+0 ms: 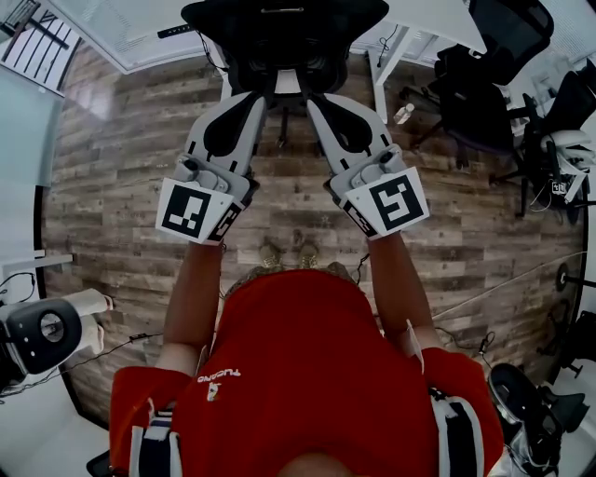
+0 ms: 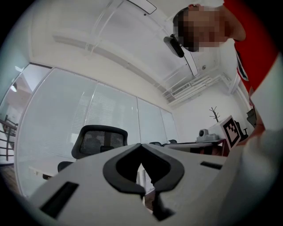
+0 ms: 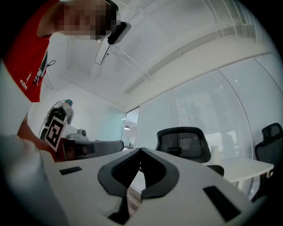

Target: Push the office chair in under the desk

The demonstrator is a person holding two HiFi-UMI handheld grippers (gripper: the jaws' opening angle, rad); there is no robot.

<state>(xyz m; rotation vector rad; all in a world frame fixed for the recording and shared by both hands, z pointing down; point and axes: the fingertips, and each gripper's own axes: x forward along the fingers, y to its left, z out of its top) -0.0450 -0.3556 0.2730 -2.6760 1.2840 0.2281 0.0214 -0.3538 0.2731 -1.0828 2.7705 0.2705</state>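
A black office chair (image 1: 284, 37) stands at the top of the head view, against the white desk (image 1: 438, 19). My left gripper (image 1: 258, 97) and right gripper (image 1: 315, 101) point forward side by side at the chair's back, with their tips close to it. Whether they touch it I cannot tell. Both have their jaws shut with nothing between them. In the left gripper view, the shut left gripper (image 2: 141, 146) points up and a black mesh chair (image 2: 99, 140) shows to its left. In the right gripper view, the right gripper (image 3: 140, 151) is shut and a mesh chair (image 3: 183, 145) shows to its right.
Wood-plank floor (image 1: 140, 168) lies underfoot. More black chairs (image 1: 484, 93) crowd the right side. A clear bottle (image 1: 402, 114) lies by a white desk leg (image 1: 386, 61). A white device (image 1: 47, 331) with cables sits at lower left. Glass walls with blinds (image 2: 88, 106) stand behind.
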